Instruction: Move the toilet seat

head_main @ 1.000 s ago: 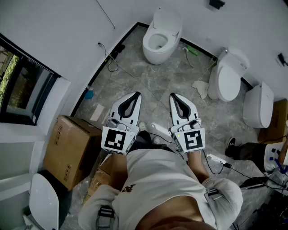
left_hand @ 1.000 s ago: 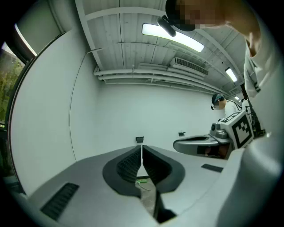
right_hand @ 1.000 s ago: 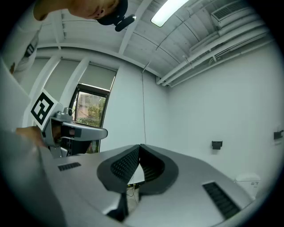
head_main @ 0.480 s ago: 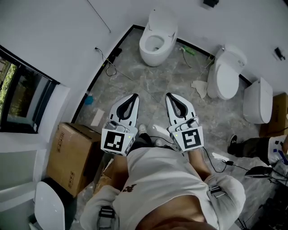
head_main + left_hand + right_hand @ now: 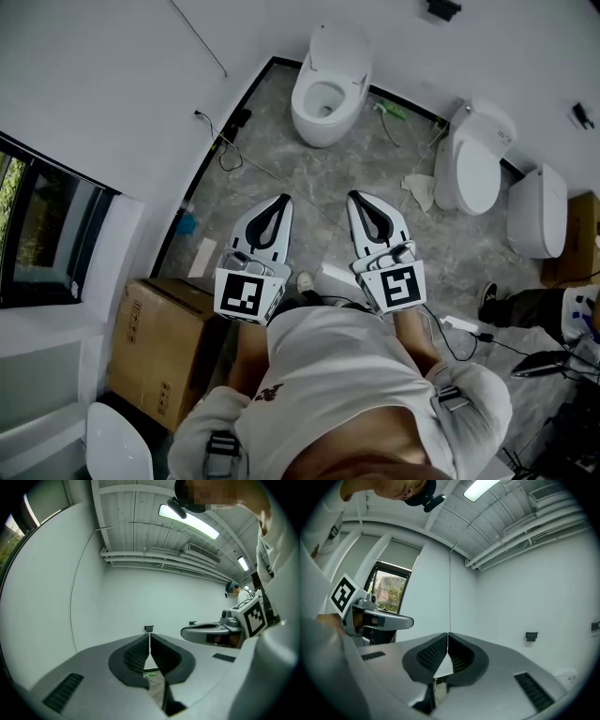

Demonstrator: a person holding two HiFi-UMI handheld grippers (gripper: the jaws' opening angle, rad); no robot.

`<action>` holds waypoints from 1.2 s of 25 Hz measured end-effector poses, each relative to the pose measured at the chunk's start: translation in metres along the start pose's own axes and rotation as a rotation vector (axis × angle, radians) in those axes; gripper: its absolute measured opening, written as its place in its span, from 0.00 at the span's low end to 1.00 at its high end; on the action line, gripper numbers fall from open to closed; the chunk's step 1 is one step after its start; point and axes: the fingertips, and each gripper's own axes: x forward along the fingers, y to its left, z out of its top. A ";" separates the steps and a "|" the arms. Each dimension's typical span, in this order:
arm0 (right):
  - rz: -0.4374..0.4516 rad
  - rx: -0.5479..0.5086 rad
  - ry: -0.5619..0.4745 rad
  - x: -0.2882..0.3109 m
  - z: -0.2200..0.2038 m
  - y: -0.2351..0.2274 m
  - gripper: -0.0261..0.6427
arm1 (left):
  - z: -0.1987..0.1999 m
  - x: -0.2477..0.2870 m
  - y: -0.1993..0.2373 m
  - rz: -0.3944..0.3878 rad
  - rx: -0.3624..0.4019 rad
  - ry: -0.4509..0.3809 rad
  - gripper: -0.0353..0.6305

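Well short of the toilet seat [image 5: 304,97], both arms tucked at the waist, left gripper [image 5: 285,199] and right gripper [image 5: 355,197] side by side, jaws pressed together (both empty), pointing toward it.

The head view looks steeply down on the floor [image 5: 370,178], the left gripper [image 5: 285,197] and right gripper [image 5: 353,195] close below it (side by side), while each gripper view faces along its jaws toward a white wall [image 5: 140,597], catching the other gripper.
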 end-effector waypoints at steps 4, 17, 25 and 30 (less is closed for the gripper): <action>-0.026 -0.001 0.010 0.027 -0.004 0.003 0.07 | -0.002 0.010 0.027 -0.015 0.006 0.000 0.10; -0.069 -0.004 0.075 0.079 -0.021 -0.015 0.07 | -0.015 0.053 0.072 -0.042 -0.042 0.018 0.10; -0.056 -0.014 0.079 0.115 -0.033 -0.048 0.07 | -0.021 0.097 0.094 -0.032 -0.043 0.033 0.10; -0.043 0.008 0.062 0.139 -0.035 -0.069 0.07 | -0.021 0.127 0.106 -0.027 -0.027 0.040 0.10</action>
